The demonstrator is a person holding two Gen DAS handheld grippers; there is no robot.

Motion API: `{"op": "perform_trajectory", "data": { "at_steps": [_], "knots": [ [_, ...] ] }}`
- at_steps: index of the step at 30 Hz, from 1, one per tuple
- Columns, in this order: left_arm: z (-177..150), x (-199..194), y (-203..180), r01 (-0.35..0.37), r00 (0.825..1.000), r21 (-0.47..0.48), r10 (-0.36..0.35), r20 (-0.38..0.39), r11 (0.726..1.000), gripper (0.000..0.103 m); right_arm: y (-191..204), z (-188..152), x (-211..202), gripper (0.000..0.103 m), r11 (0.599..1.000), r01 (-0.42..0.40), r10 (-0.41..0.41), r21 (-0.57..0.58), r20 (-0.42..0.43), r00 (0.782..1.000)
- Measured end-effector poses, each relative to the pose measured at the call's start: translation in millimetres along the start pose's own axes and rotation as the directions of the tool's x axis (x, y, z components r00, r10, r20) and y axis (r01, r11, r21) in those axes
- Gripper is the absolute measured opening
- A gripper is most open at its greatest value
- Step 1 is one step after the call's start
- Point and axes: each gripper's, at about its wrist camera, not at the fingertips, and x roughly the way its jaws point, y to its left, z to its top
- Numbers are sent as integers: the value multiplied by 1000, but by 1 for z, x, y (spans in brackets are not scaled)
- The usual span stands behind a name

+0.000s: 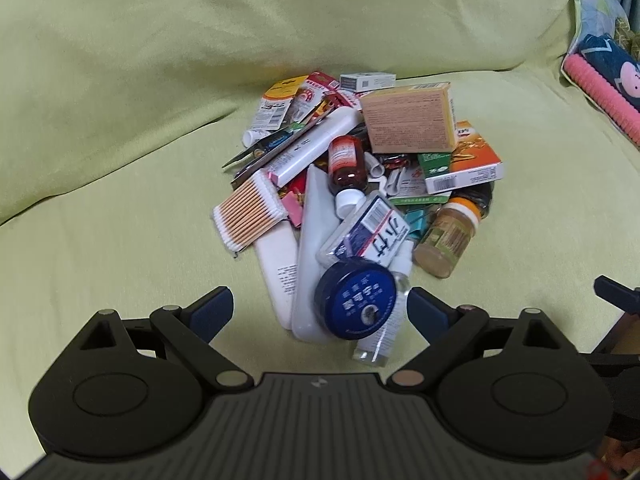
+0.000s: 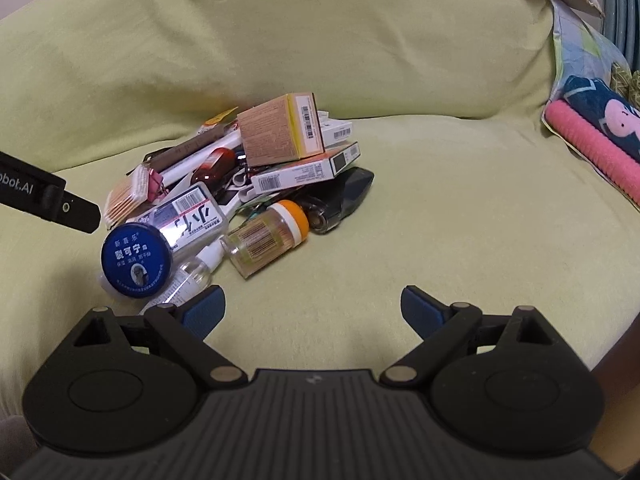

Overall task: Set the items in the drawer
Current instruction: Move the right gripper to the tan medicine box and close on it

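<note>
A pile of small household items lies on a green sofa seat (image 1: 120,240). Nearest is a round blue tin (image 1: 356,300), seen from the right wrist as the blue tin (image 2: 136,262), resting on white tubes and a clear bottle (image 1: 384,320). Behind it are a cotton swab pack (image 1: 250,216), a brown medicine bottle (image 1: 347,164), a tan box (image 1: 408,118) and an orange-capped jar (image 2: 268,236). My left gripper (image 1: 320,308) is open, its fingers either side of the tin and short of it. My right gripper (image 2: 312,304) is open over bare cushion, right of the pile. No drawer shows.
The sofa back (image 2: 280,40) rises behind the pile. A patterned cushion with a pink ribbed roll (image 2: 592,144) lies at the right end of the seat. Part of the left gripper's body (image 2: 48,198) juts in at the left of the right wrist view.
</note>
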Motion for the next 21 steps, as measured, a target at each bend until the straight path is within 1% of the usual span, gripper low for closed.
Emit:
{"op": "perform_trajectory", "data": {
  "at_steps": [10, 18, 21],
  "knots": [
    [8, 9, -11, 15, 1000, 12, -15, 2, 1000, 94, -26, 13, 4, 93, 999, 51, -51, 12, 29, 998],
    [17, 18, -8, 18, 1000, -6, -18, 9, 1000, 94, -35, 33, 13, 92, 999, 22, -20, -31, 66, 998],
    [20, 22, -7, 14, 1000, -11, -14, 9, 1000, 94, -40, 45, 18, 92, 999, -16, 19, -31, 88, 996]
  ]
}}
